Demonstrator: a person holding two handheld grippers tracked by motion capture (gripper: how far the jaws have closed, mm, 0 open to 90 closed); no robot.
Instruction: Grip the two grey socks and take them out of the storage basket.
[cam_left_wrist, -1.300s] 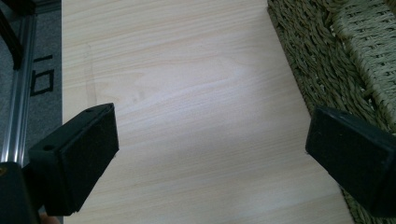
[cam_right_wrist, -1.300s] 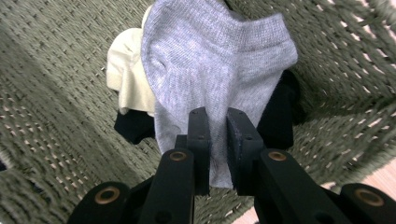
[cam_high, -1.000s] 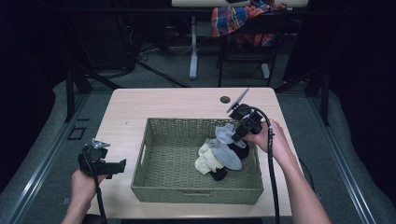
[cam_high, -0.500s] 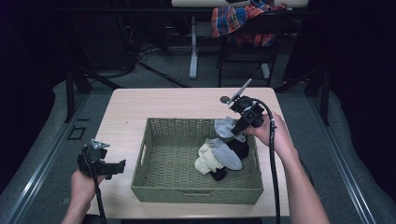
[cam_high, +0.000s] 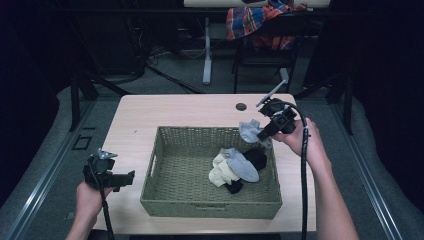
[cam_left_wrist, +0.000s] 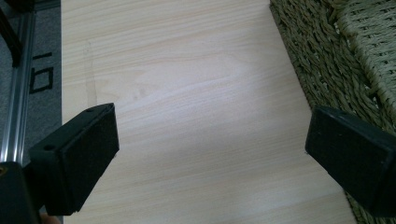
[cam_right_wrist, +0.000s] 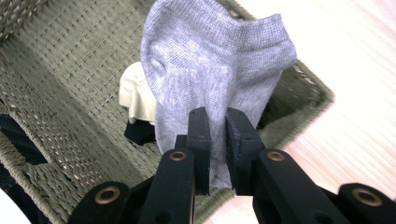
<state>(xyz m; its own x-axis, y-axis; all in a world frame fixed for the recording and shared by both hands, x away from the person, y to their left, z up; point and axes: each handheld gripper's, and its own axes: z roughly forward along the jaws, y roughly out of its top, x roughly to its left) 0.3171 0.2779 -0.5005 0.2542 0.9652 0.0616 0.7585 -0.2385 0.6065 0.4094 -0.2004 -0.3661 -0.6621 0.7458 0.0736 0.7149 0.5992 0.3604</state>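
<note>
The right gripper (cam_high: 263, 134) pinches a grey sock (cam_right_wrist: 210, 88), lifted over the basket (cam_high: 210, 207) rim at centre-right. Left gripper (cam_left_wrist: 210, 158) gapes empty, lower left. Next, likely: set it on the table (cam_high: 175, 110).

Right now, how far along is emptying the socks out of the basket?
Early, by the look of it. No sock lies on the table yet. In hand: the right gripper is shut on a grey sock, lifted over the basket's far right corner. Left: a second grey sock, a cream piece and black ones inside. The left gripper is open beside the basket.
</note>
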